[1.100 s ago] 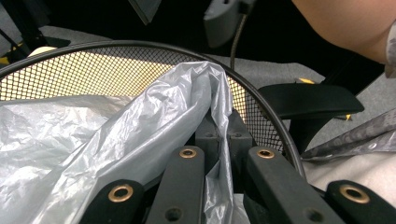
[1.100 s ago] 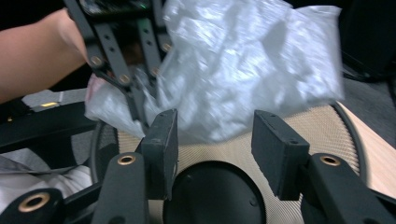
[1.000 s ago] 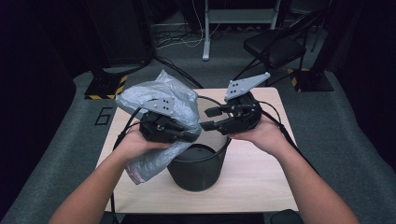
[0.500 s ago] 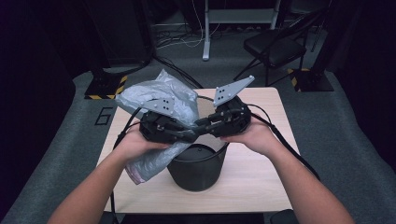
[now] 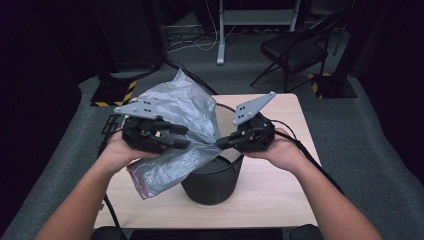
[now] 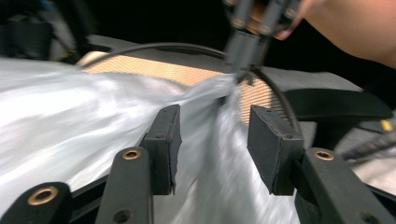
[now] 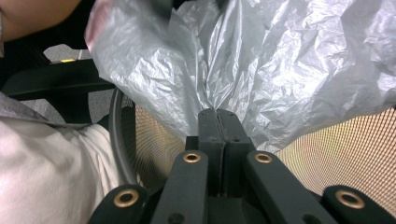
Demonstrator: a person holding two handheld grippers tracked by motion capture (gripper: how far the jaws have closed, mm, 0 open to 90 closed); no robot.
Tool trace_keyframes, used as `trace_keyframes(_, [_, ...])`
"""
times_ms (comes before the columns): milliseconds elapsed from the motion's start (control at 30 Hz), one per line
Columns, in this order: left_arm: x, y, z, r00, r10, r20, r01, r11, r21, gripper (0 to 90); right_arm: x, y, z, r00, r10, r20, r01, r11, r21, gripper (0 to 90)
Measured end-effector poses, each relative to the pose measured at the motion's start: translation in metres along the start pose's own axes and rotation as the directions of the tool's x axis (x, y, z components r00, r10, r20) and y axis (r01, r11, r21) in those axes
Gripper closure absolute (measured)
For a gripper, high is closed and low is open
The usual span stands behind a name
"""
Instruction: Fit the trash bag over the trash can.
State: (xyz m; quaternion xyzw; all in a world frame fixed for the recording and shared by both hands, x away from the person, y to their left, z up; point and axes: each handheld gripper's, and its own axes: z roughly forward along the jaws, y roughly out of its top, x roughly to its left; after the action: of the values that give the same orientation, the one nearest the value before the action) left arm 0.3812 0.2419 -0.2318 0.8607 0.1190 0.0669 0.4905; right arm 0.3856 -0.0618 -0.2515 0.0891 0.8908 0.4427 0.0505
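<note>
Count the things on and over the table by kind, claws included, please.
Claws: 2, left claw and right claw
Plastic bags: 1, grey bag
Mesh bins: 1, black bin
Total: 4

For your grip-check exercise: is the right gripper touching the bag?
Touching. In the right gripper view, the right gripper has its jaws shut on a fold of the bag.

A lab or studio: grey carpet (image 5: 360,130), dark curtains, cables (image 5: 190,42), a folding chair (image 5: 295,50), hazard-striped stand bases (image 5: 112,95).
</note>
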Motion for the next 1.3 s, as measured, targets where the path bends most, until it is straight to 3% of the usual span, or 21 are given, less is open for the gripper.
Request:
trace_keyframes(100, [0.004, -0.002, -0.018, 0.9973, -0.024, -0.07, 0.021, 0.9992, -0.033, 49.3, 0.003, -0.004, -0.003, 1.0, 0.002, -0.001, -0.002, 1.0, 0.001, 88.9])
trace_keyframes(167, [0.007, -0.004, -0.027, 0.9921, -0.032, -0.121, 0.027, 0.9986, -0.045, 45.2, 0.003, -0.007, -0.005, 1.0, 0.007, -0.004, -0.007, 1.0, 0.0, 88.9])
trace_keyframes(267, [0.015, -0.006, -0.037, 0.9812, -0.049, -0.187, 0.04, 0.998, -0.049, 40.1, 0.003, -0.009, -0.006, 0.9999, 0.012, -0.002, -0.012, 1.0, -0.003, 88.8])
trace_keyframes(333, [0.021, -0.009, -0.04, 0.974, -0.08, -0.212, 0.07, 0.996, -0.056, 35.9, 0.003, -0.009, -0.007, 0.9999, 0.013, -0.002, -0.013, 1.0, -0.005, 88.8])
trace_keyframes(500, [0.038, -0.018, -0.035, 0.9549, -0.134, -0.265, 0.127, 0.9909, -0.045, 30.5, 0.004, -0.011, -0.007, 0.9999, 0.009, -0.007, -0.009, 1.0, -0.004, 88.8])
trace_keyframes(600, [0.049, -0.023, -0.025, 0.9527, -0.19, -0.237, 0.182, 0.9818, -0.054, 26.2, 0.005, -0.011, -0.008, 0.9999, 0.008, -0.009, -0.008, 1.0, -0.008, 88.7])
trace_keyframes(633, [0.051, -0.025, -0.021, 0.955, -0.197, -0.222, 0.19, 0.9804, -0.051, 26.2, 0.005, -0.012, -0.008, 0.9999, 0.005, -0.011, -0.005, 1.0, -0.01, 88.7])
trace_keyframes(767, [0.054, -0.027, -0.003, 0.9592, -0.202, -0.198, 0.201, 0.9793, -0.024, 26.9, 0.006, -0.013, -0.01, 0.9999, 0.001, -0.011, -0.001, 1.0, -0.015, 88.6])
trace_keyframes(933, [0.057, -0.028, 0.013, 0.9555, -0.199, -0.218, 0.207, 0.9783, 0.014, 27.5, 0.007, -0.015, -0.011, 1.0, 0.0, -0.009, 0.0, 1.0, -0.019, 88.5])
trace_keyframes(1100, [0.061, -0.033, 0.019, 0.9474, -0.202, -0.248, 0.21, 0.9776, 0.006, 34.1, 0.006, -0.017, -0.01, 0.9999, 0.01, 0.003, -0.01, 0.999, -0.031, 87.9])
trace_keyframes(1200, [0.064, -0.035, 0.019, 0.9347, -0.2, -0.294, 0.216, 0.9762, 0.023, 42.0, 0.004, -0.017, -0.008, 0.9998, 0.019, 0.007, -0.019, 0.999, -0.037, 86.7])
trace_keyframes(1300, [0.068, -0.039, 0.019, 0.9275, -0.213, -0.308, 0.231, 0.9728, 0.023, 49.2, 0.001, -0.017, -0.004, 0.9995, 0.029, 0.006, -0.029, 0.999, -0.045, 86.2])
